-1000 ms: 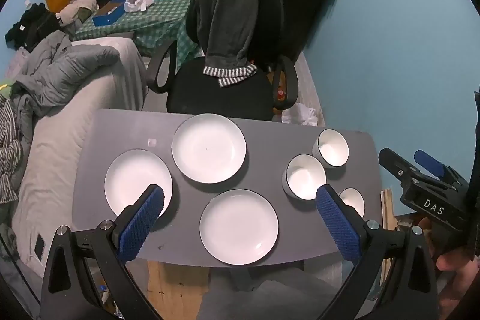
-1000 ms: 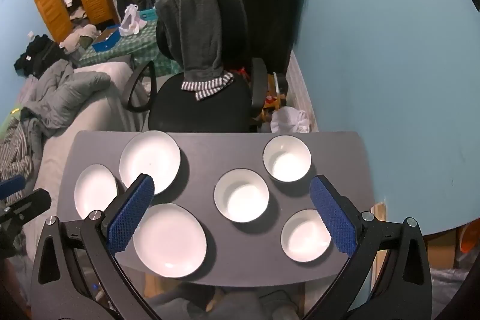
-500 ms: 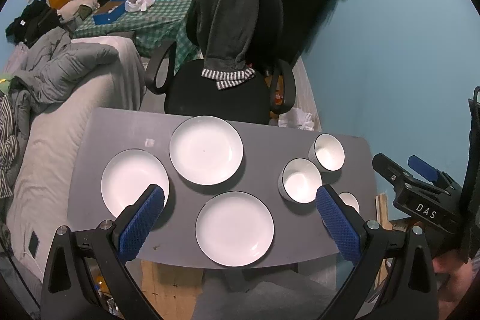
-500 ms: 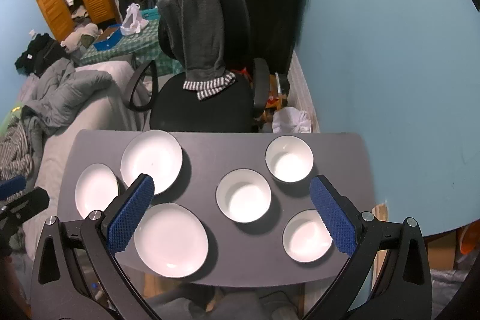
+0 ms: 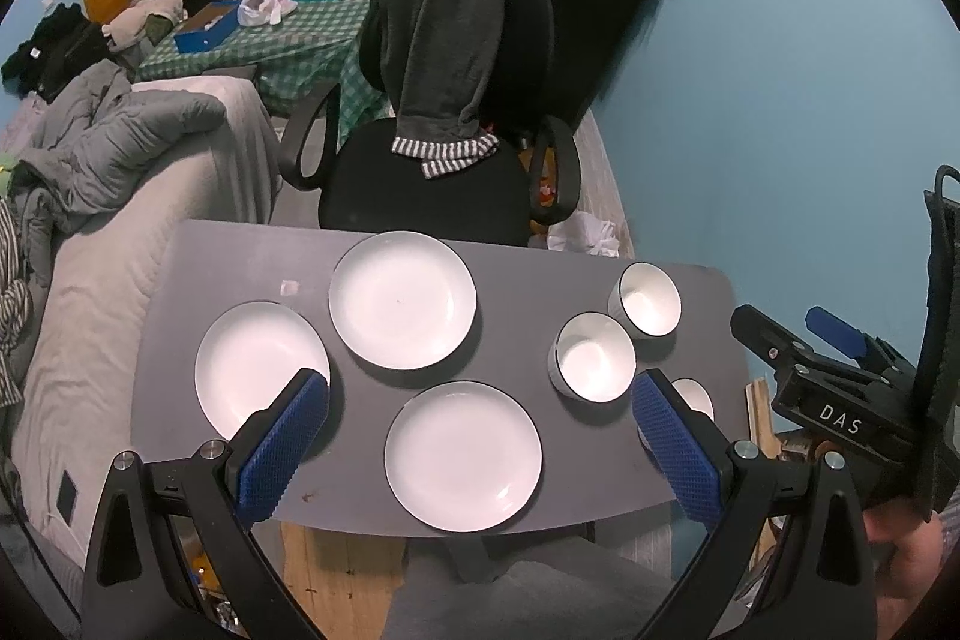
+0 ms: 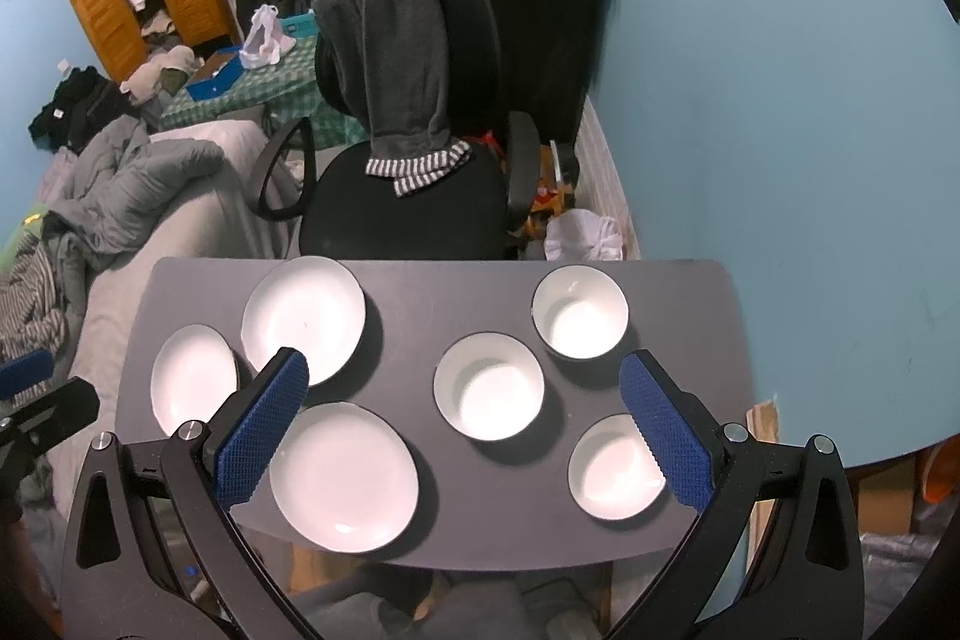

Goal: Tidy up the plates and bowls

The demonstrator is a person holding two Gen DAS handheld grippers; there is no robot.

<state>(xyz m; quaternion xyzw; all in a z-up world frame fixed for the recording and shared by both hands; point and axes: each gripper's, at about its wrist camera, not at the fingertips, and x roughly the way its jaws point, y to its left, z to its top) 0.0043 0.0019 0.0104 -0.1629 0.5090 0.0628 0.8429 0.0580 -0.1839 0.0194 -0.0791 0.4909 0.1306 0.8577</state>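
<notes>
Holding both grippers spread and empty above the table (image 6: 420, 532), we find the plates (image 5: 462, 454) nearer our left gripper (image 5: 480, 445), the bowls (image 6: 489, 385) nearer our right gripper (image 6: 465, 421).

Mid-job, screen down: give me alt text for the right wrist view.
Three white round plates on the left and three white round bowls on the right lie apart, unstacked, on a dark grey table. The right claw hovers above them, open and empty. Behind stands a black office chair with a grey garment draped over it.
</notes>
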